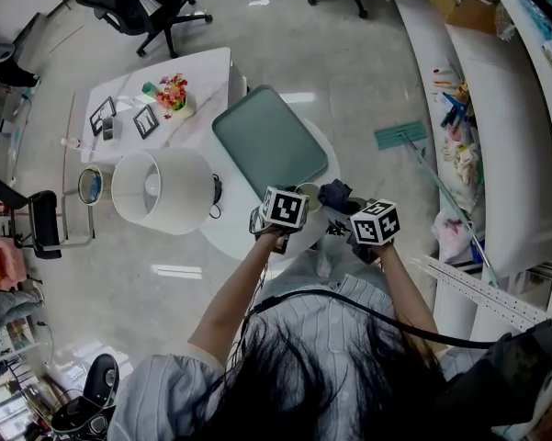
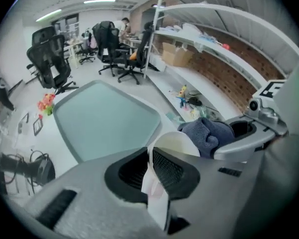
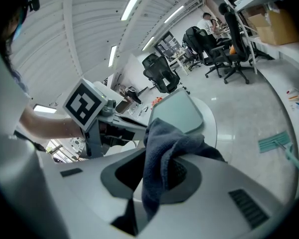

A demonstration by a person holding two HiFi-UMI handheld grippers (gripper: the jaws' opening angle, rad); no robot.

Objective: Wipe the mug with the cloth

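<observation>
Mug (image 2: 175,142) mostly hidden: my left gripper (image 2: 151,156) pinches its white wall, and only a rim arc clears the jaws. In the head view its mouth seems to face up, over the round table (image 1: 230,232). My right gripper (image 3: 156,176) clamps the dark cloth (image 3: 164,143). Only the left gripper view shows the cloth bunched just beside the rim.

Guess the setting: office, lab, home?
Probably an open office or lab workspace, not a home. Rolling desk chairs stand on a bare polished floor, long wall shelves are piled with supplies, and strip lights run along the ceiling.
</observation>
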